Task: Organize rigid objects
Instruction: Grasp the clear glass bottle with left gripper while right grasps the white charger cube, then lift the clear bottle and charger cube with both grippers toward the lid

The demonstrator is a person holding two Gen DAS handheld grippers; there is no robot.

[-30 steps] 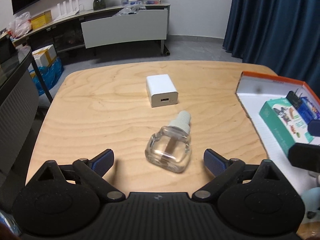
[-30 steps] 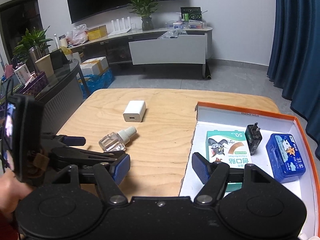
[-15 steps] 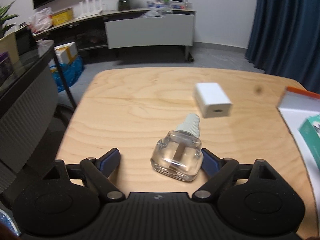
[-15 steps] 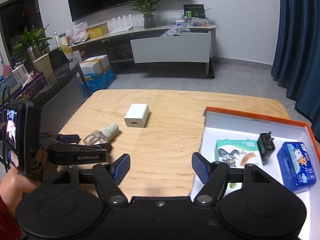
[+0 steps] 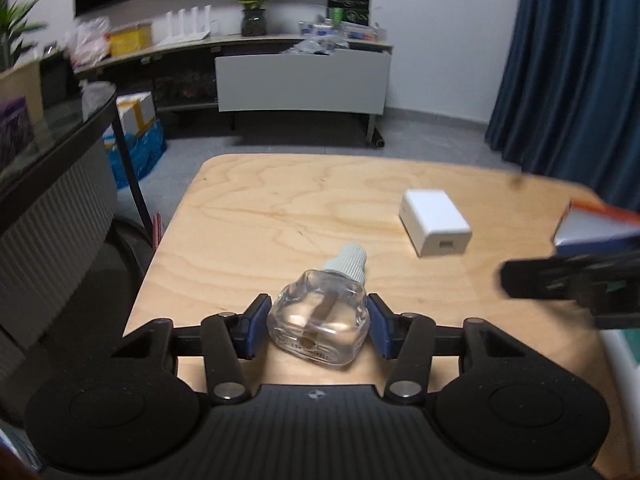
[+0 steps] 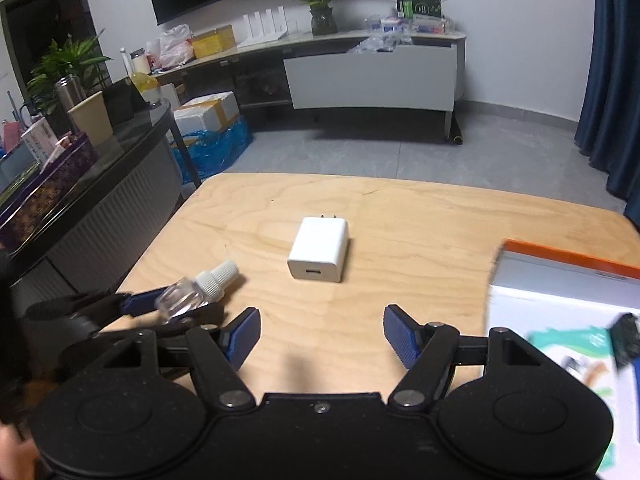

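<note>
A clear glass bottle (image 5: 320, 322) with a grey-white ribbed cap lies on the wooden table (image 5: 280, 216). My left gripper (image 5: 316, 327) is shut on the bottle, its blue pads against both sides. The right wrist view shows the bottle (image 6: 188, 298) in the left gripper (image 6: 168, 308) at the table's left. A white charger block (image 5: 436, 227) lies on the table further right; it also shows in the right wrist view (image 6: 319, 255). My right gripper (image 6: 322, 338) is open and empty, in front of the charger.
An orange-rimmed white box (image 6: 568, 276) stands at the table's right and holds a green-white packet (image 6: 560, 346) and a black plug (image 6: 626, 338). A dark glass-topped desk (image 6: 80, 184) stands left of the table. The right gripper shows blurred in the left wrist view (image 5: 568, 280).
My left gripper closed from wide open onto the clear bottle. My right gripper swung left, away from the box and toward the white charger, still open.
</note>
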